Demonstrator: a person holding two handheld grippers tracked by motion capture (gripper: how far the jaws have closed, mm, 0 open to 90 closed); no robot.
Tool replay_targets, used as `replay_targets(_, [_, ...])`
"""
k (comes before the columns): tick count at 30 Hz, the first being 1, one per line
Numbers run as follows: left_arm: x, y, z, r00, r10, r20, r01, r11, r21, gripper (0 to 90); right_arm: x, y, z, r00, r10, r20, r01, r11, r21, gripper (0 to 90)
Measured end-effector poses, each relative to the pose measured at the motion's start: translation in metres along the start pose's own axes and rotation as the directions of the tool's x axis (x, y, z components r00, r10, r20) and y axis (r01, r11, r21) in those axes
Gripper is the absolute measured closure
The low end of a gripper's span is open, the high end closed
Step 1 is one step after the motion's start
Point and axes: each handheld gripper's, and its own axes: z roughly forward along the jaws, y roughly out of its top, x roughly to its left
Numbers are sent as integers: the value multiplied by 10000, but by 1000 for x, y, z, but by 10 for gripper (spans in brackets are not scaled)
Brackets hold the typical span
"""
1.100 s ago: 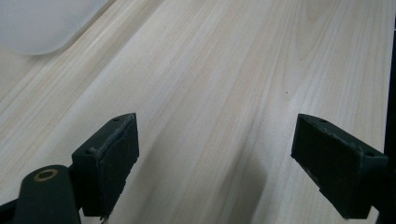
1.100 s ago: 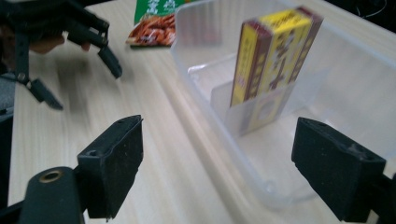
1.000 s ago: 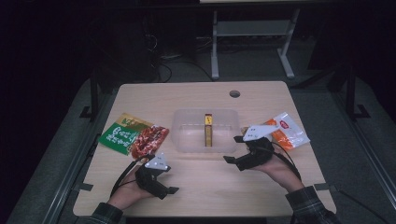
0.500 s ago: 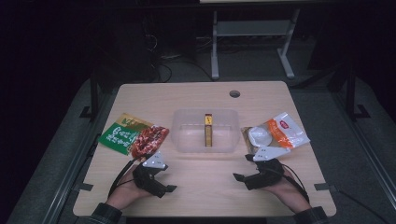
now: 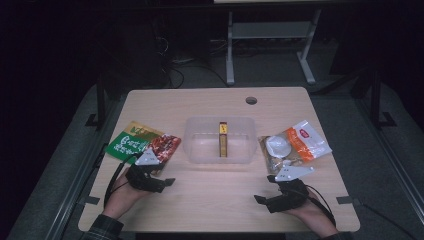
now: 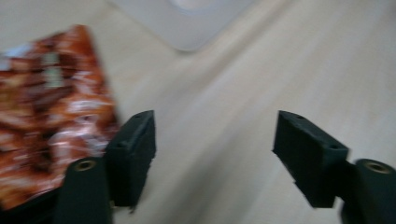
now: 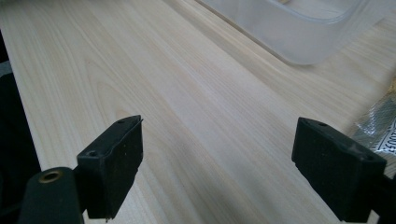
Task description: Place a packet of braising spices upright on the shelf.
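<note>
A clear plastic container [image 5: 200, 145] stands at the table's middle with a narrow yellow-brown box [image 5: 223, 140] inside. A red-brown snack packet [image 5: 162, 146] lies partly on a green packet [image 5: 125, 145] to its left. My left gripper [image 5: 162, 180] is just in front of the red packet. In the left gripper view its jaws [image 6: 215, 149] have just been closing, with only bare table between them and the red packet [image 6: 46, 116] beside the left jaw. My right gripper [image 5: 265, 190] rests open near the front right edge, with bare wood between its jaws [image 7: 217, 158].
At the right lie an orange-and-white packet [image 5: 302, 142], a white round item [image 5: 276, 146] and a brownish packet [image 5: 272, 160] whose edge [image 7: 380, 121] lies beside the right jaw. The container's corner [image 7: 299, 32] lies ahead. A cable hole [image 5: 251, 100] is in the far tabletop.
My left gripper moved away from the front edge up to the red packet. My right gripper drew back from the right-hand packets toward the front edge, then stayed put.
</note>
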Motion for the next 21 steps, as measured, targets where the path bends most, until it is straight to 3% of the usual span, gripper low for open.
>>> replay_targets(3, [13, 2, -3, 9985, -177, -513, 173, 9998, -93, 420, 0, 0, 1, 10000, -76, -23, 76, 9999, 73, 161])
replay_targets(8, [30, 6, -5, 9935, -490, -1023, 469, 9986, -228, 608, 1, 0, 2, 9999, -96, -56, 97, 9998, 160, 162])
replay_targets(11, [40, 11, -2, 9898, -988, -1025, 954, 9947, -375, 750, 2, 1, 3, 9999, 39, -109, -37, 9998, 184, 162])
replay_targets(15, [56, 19, 4, 9848, -1175, -1278, 1142, 9929, -326, 897, 3, 1, 3, 9997, 69, -214, -66, 9999, 120, 162])
replay_targets(18, [68, 25, 10, 9813, -1192, -1512, 1173, 9929, -214, 899, 3, 1, 3, 9996, 75, -258, -72, 9999, 124, 162])
replay_targets(21, [82, 32, 18, 9739, -1398, -1789, 1378, 9902, -238, 899, 2, 1, 3, 9995, 152, -284, -147, 9997, 173, 162])
